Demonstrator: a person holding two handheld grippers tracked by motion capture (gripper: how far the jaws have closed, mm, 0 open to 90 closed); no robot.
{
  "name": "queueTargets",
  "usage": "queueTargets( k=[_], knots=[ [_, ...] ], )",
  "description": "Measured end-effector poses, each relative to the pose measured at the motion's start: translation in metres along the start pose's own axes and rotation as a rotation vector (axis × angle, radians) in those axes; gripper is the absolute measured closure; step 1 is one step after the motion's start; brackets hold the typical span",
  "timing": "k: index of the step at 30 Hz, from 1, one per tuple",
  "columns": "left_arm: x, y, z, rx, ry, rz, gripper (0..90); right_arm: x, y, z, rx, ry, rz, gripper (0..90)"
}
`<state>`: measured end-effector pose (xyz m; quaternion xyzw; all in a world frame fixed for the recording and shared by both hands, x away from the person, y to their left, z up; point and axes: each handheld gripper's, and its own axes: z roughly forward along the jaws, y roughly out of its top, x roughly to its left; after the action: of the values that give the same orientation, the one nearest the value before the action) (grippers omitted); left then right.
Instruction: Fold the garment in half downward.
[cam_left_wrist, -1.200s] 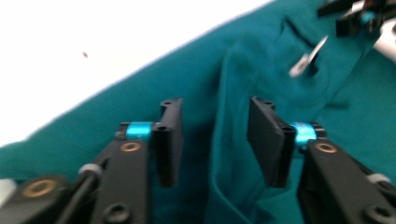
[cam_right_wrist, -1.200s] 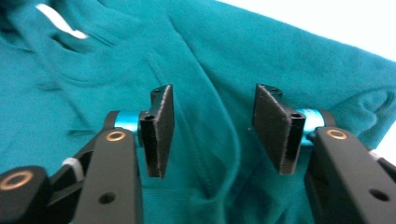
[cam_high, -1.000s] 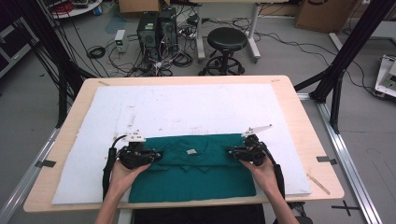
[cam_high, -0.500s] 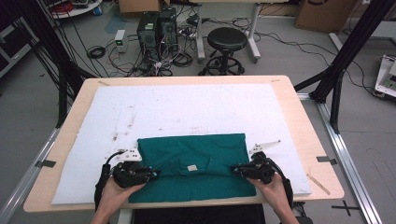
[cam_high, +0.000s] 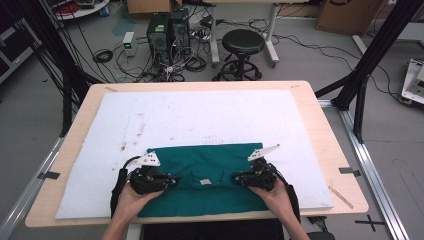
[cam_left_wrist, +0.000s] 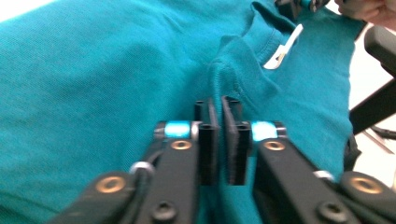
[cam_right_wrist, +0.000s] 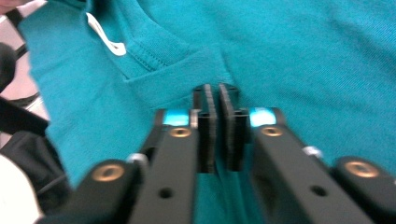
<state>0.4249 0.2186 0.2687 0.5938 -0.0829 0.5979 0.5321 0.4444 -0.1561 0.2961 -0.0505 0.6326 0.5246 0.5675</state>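
A teal T-shirt (cam_high: 210, 170) lies folded on the white mat (cam_high: 200, 115) near the table's front edge, its collar and white neck label (cam_high: 204, 183) facing the person. My left gripper (cam_high: 172, 182) is shut on the T-shirt (cam_left_wrist: 116, 70) left of the collar, fabric pinched between its jaws. My right gripper (cam_high: 236, 179) is shut on the T-shirt (cam_right_wrist: 299, 56) right of the collar. In the left gripper view the white label (cam_left_wrist: 281, 49) lies ahead; in the right gripper view the label (cam_right_wrist: 106, 36) sits at upper left.
The wooden table (cam_high: 335, 130) carries the white mat, which has brown stains (cam_high: 135, 135) on its left half. Behind the table stand a black stool (cam_high: 243, 47), computer towers (cam_high: 167, 30) and floor cables. Black frame posts (cam_high: 370, 55) rise at the right.
Both grippers have drawn the shirt's edge toward the person and closer to the collar, and the folded shirt now lies lower on the mat.
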Motion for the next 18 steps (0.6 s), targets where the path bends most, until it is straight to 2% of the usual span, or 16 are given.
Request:
queueTargets(
  k=[5, 7, 10, 15, 18],
  knots=[
    [-0.015, -0.005, -0.010, -0.024, -0.034, 0.028, 87.2, 0.006, -0.013, -0.016, -0.047, 0.071, -0.008, 89.6],
    [-0.021, -0.008, -0.012, -0.022, -0.046, 0.041, 87.2, 0.012, -0.018, -0.021, -0.052, 0.082, -0.022, 89.6],
    [-0.027, -0.014, -0.013, -0.001, -0.050, 0.059, 87.2, 0.021, -0.026, -0.024, -0.052, 0.069, -0.056, 89.6],
    [-0.031, -0.025, -0.009, 0.038, -0.041, 0.054, 87.3, 0.029, -0.037, -0.019, -0.008, 0.079, -0.068, 89.6],
    [-0.031, -0.027, -0.012, 0.032, -0.058, 0.054, 86.7, 0.029, -0.040, -0.019, 0.000, 0.099, -0.063, 86.9]
  ],
)
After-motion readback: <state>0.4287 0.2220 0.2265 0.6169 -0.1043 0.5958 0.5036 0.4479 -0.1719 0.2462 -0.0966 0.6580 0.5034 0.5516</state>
